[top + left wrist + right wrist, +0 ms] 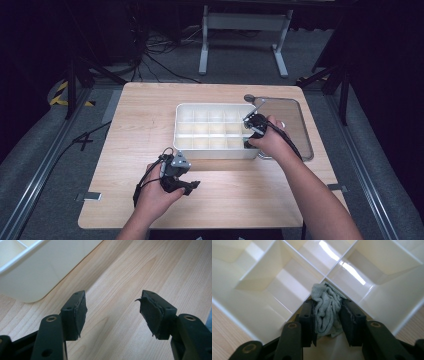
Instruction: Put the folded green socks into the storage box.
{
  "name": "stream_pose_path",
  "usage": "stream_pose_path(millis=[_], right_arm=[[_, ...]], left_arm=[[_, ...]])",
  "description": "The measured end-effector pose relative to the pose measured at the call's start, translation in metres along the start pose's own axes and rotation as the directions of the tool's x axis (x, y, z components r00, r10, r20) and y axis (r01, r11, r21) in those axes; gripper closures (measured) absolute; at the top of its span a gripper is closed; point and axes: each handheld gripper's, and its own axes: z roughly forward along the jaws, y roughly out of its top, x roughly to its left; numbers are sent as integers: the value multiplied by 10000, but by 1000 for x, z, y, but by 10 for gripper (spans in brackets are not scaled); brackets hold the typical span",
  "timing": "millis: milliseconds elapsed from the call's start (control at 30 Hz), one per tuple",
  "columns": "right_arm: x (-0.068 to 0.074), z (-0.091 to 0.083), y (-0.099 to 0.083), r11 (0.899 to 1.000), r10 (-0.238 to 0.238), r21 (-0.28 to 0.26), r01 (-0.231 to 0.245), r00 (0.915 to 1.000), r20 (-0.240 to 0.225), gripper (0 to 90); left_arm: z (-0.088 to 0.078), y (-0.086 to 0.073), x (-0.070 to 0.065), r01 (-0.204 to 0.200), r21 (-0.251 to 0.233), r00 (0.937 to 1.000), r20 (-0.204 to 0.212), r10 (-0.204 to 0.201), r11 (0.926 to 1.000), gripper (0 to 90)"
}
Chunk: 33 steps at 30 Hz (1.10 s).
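A white box [210, 150] divided into several compartments stands in the middle of the wooden table. My right gripper [252, 131] reaches into its right end from above. In the right gripper view, a bunched grey-green cloth [327, 307] sits between the pads of my right gripper [327, 303], which press on both its sides, low in a compartment beside the box's dividing walls [262, 277]. My left gripper [190, 186] rests near the table's front, apart from the box. In the left gripper view, my left gripper [113, 296] stands open over bare wood, with the box's corner [37, 277] at upper left.
A clear flat lid [295, 125] lies on the table against the right side of the box. The wooden table [150, 110] has bare room on the left and along the front. White stand legs [205, 45] and cables are on the floor behind.
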Motion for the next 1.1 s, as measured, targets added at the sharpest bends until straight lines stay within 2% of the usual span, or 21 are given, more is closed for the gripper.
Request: stream_pose_path(millis=[67,133,200,267,300,333,367,400,433,467,500,533,600,767,800,867,967,1000,1033,1067,1100], right_arm=[[0,-8,-5,9989,-168,-429,179,9996,246,585],[0,-17,-9,9958,-214,-881,236,9994,255,566],[1,-31,-15,9844,-364,-1711,403,9990,255,510],[3,-36,-17,9803,-490,-1909,516,9986,185,513],[7,-45,-22,9646,-921,-2468,928,9956,144,517],[9,-48,-24,9562,-1080,-2726,1068,9941,109,516],[11,-52,-27,9461,-1194,-3028,1148,9928,34,513],[11,-52,-27,9461,-1194,-3028,1148,9928,34,513],[16,-61,-33,9297,-1228,-3508,1119,9924,-87,499],[17,-63,-36,9218,-1322,-3688,1195,9912,-93,490],[17,-63,-36,9218,-1322,-3688,1195,9912,-93,490],[22,-70,-43,9055,-1435,-4063,1225,9894,-216,483],[27,-75,-50,9062,-1484,-4050,1219,9883,-346,461],[33,-80,-60,8996,-1422,-4226,1101,9888,-452,448],[37,-84,-66,8918,-1530,-4387,1111,9863,-610,435],[42,-86,-71,8877,-1696,-4452,1174,9823,-790,433],[53,-89,-80,8709,-2041,-4723,1356,9741,-968,392],[53,-89,-80,8709,-2041,-4723,1356,9741,-968,392],[59,-89,-88,8617,-2160,-4893,1344,9697,-1141,361],[59,-89,-88,8617,-2160,-4893,1344,9697,-1141,361],[63,-86,-96,8532,-2276,-5029,1385,9663,-1200,336]], left_arm=[[-1,0,1,-110,60,9999,-5,110,9999,385],[-2,0,1,-41,37,10000,39,41,10000,384],[-2,0,1,-31,4,10000,46,31,10000,383],[-2,0,0,-46,-9,10000,55,46,10000,382],[-3,1,1,-117,-36,9999,42,117,9999,382],[-3,1,1,-117,-36,9999,42,117,9999,381],[-3,1,0,-114,-30,9999,68,114,9999,381],[-3,1,0,-114,-30,9999,68,114,9999,381],[-3,1,0,-122,-2,9999,81,122,9999,381],[-3,1,0,-132,4,9999,86,132,9999,380],[-3,1,0,-132,4,9999,86,132,9999,380],[-4,1,0,-188,139,9998,70,187,9997,379],[-4,1,-1,-171,144,9998,77,170,9998,378],[-5,1,-2,-178,68,9998,79,178,9998,375],[-6,1,-2,-188,79,9998,65,188,9998,375],[-8,3,-4,-242,17,9997,61,242,9997,370],[-12,6,-7,-335,-33,9994,102,336,9994,367],[-12,6,-7,-335,-33,9994,102,336,9994,367],[-14,7,-8,-394,25,9992,88,394,9992,366],[-14,7,-9,-368,22,9992,121,368,9993,366],[-16,7,-9,-428,43,9990,117,428,9991,365]])
